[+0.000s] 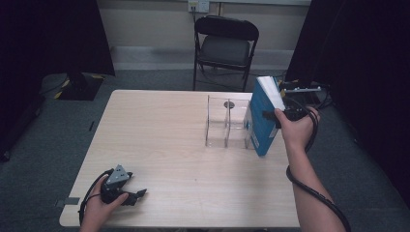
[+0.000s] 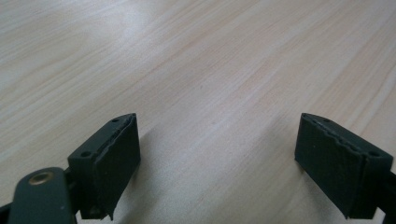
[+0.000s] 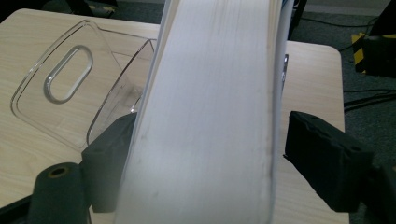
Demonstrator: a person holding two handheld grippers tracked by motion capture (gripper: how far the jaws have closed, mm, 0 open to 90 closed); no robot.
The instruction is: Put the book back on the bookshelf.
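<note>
Book (image 3: 210, 121) between spread jaws, right pad clear; clear holder (image 3: 70, 88) beside.

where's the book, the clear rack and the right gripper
book (image 1: 261, 121), high view, on its blue cover
clear rack (image 1: 227, 123), high view, on its front wall
right gripper (image 3: 205, 154), right gripper view, midway between its fingertips, with the book's page edge between them

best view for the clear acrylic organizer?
High view: the clear organizer shows whole on the table, its upright dividers visible, with the blue book standing at its right end. Right gripper view catches one clear panel with an oval handle cutout, partly behind the book's pages. Left gripper view gives bare tabletop.
</note>
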